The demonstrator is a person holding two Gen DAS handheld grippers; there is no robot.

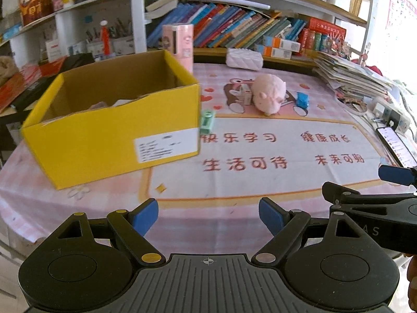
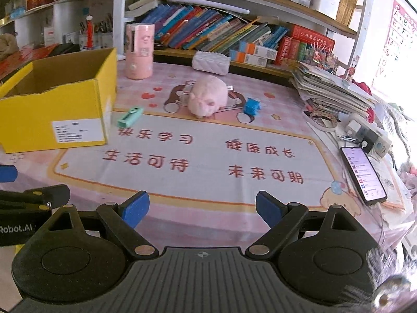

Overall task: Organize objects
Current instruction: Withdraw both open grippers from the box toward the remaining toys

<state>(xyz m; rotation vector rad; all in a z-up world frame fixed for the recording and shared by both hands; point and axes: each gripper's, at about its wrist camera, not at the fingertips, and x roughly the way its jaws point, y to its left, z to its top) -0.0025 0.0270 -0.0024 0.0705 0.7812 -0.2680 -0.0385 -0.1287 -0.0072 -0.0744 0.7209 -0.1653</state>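
Observation:
An open yellow cardboard box [image 1: 112,130] [image 2: 54,109] stands at the table's left, with some items inside. A pink plush pig [image 1: 268,92] [image 2: 208,96] lies mid-table. A small blue toy [image 1: 302,100] [image 2: 251,107] sits to its right. A green stapler-like item [image 1: 207,122] [image 2: 130,116] lies beside the box. A small carton [image 1: 246,95] stands left of the pig. My left gripper [image 1: 208,217] is open and empty above the near table edge. My right gripper [image 2: 202,211] is open and empty too, beside the left one.
A pink cylinder [image 2: 138,50] and a white quilted pouch [image 2: 211,62] stand at the back. A paper stack [image 2: 331,88], tape roll [image 2: 323,120], power strip [image 2: 370,135] and lit phone [image 2: 363,174] line the right side. Bookshelves [image 2: 221,34] rise behind the table.

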